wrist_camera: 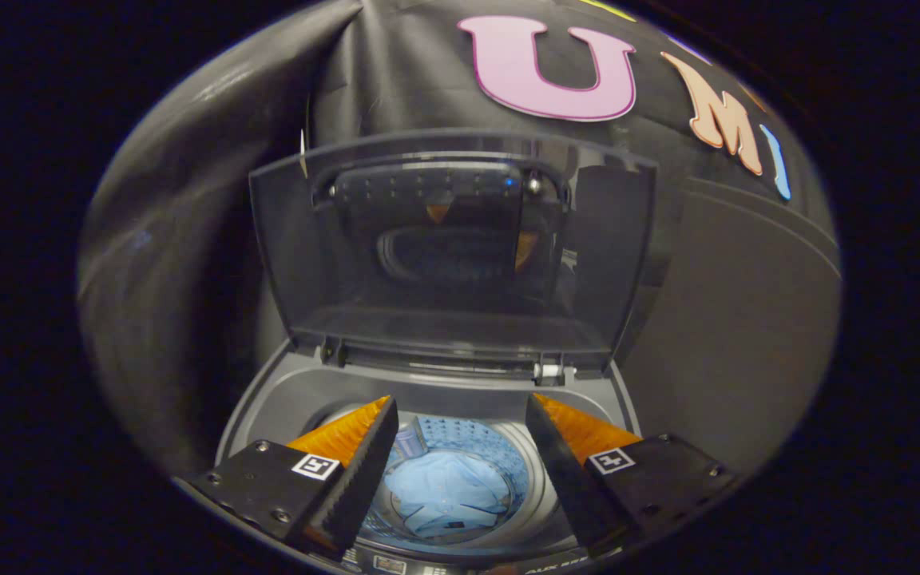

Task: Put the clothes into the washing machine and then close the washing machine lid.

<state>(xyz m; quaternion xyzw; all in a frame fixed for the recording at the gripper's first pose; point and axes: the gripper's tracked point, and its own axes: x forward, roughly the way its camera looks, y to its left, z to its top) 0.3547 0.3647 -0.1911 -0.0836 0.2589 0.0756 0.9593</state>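
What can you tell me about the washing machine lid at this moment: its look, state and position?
The washing machine lid stands open, tilted up and back behind the drum opening, hinged along its lower edge to the grey top of the washing machine. It looks like dark, see-through tinted plastic with a grey frame; its glossy panel reflects the drum. A curved handle bar runs near its upper edge. Nothing touches it: the gripper hangs open over the drum, fingers spread and short of the lid, with a light blue garment lying inside below.

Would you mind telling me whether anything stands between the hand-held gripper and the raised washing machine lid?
Nothing visible does. The hand-held gripper is open and holds nothing, above the drum where the light blue garment lies. The translucent grey lid stands upright just beyond the fingers, with open space between.
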